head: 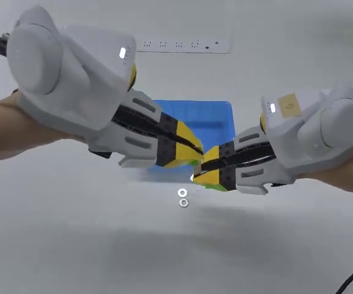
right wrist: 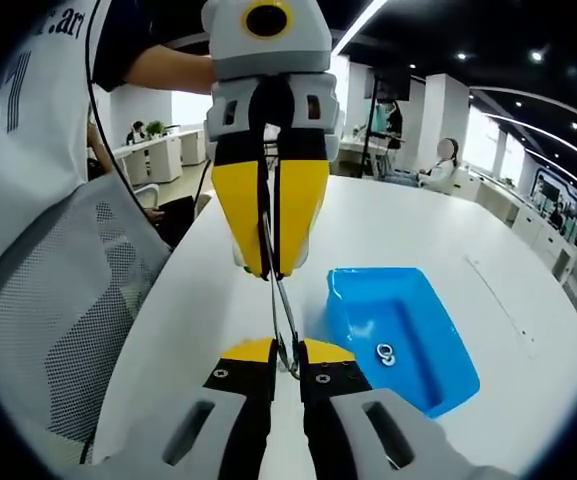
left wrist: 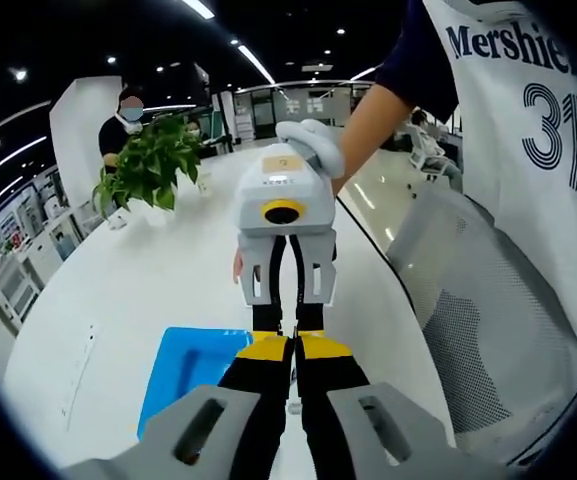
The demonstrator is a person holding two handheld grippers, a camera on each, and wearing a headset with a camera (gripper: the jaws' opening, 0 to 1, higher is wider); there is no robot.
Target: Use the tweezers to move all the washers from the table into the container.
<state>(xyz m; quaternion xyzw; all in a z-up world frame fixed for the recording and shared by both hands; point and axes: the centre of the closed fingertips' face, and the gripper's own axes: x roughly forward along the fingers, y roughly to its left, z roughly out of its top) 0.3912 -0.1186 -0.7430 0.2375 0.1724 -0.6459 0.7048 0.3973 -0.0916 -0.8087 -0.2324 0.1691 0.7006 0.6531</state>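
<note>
Washers, two small flat steel rings, lie touching each other on the white table, just at 6 o'clock from where the two gripper tips meet. The blue container sits at 12 o'clock from them, close behind the grippers. The right gripper view shows two more rings already on its floor.

The left gripper is clenched on the upper end of the tweezers. The right gripper looks closed around their lower end, so both claws seem to grip the one tool, tips pointing down toward the table.

These rings will likely be light, rigid and slick, and so thin that they offer almost no edge above the tabletop. The likely hold is across the rim: one tweezer tip through the hole, the other outside, pinching the band. A pinch on the flat faces would probably skate off. Since the pair touch, the outer ring at 6 o'clock looks easier to take first without nudging its neighbour. A firm, even squeeze should keep it from flicking away.
</note>
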